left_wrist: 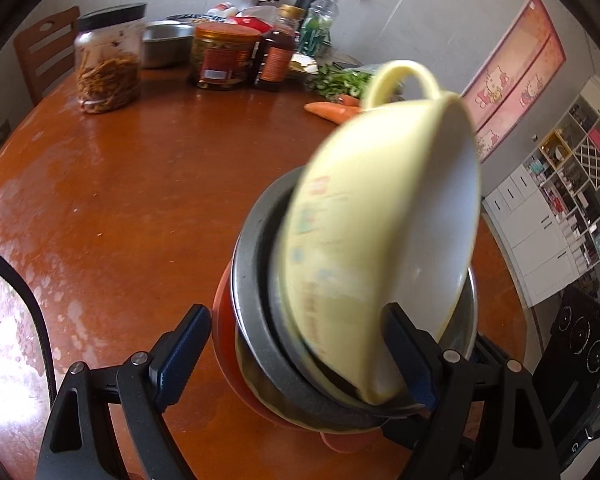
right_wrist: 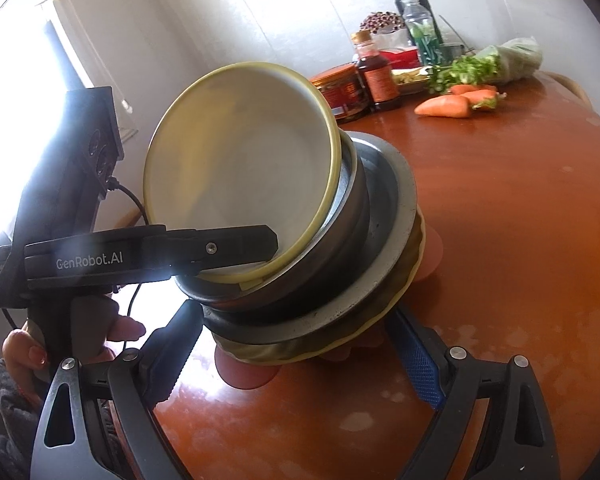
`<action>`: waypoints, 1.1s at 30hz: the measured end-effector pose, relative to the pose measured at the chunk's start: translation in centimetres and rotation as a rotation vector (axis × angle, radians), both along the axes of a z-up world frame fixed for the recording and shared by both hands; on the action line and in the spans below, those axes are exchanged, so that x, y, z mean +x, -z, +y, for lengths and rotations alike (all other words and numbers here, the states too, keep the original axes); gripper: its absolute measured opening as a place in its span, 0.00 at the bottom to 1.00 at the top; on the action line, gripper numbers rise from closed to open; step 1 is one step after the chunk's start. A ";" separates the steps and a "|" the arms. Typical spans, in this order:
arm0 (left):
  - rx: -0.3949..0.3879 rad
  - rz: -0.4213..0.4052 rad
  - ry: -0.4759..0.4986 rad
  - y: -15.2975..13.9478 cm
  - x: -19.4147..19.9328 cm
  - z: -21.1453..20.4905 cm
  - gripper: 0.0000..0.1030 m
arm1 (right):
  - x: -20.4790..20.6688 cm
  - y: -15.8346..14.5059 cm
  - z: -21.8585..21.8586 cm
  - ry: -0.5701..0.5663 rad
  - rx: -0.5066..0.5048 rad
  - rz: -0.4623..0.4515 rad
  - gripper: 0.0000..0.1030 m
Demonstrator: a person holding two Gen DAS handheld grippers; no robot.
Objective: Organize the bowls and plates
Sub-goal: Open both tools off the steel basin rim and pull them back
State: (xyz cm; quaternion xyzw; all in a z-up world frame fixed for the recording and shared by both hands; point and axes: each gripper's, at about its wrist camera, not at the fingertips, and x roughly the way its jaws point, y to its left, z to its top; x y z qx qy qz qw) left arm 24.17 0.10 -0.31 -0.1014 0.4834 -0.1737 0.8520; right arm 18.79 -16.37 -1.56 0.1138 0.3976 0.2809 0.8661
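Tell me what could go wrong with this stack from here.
1. The yellow bowl leans steeply in the steel bowl, with only one of the left fingers across its rim. It could slide out onto the table.
2. The stack looks tilted between the right fingers, so the metal plate underneath may slip sideways.

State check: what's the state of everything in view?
yellow bowl: top of stack, tilted, empty
steel bowl: nested beneath it
stack: tilted, apparently lifted off table
left hand-held gripper: shut on stack
right hand-held gripper: shut on stack
jar: upright, lid on
sauce bottle: upright, capped
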 end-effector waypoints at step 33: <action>0.081 -0.145 -0.141 -3.0 -6.0 2.1 0.83 | -4.2 -3.0 -1.1 0.071 -0.066 -0.121 0.90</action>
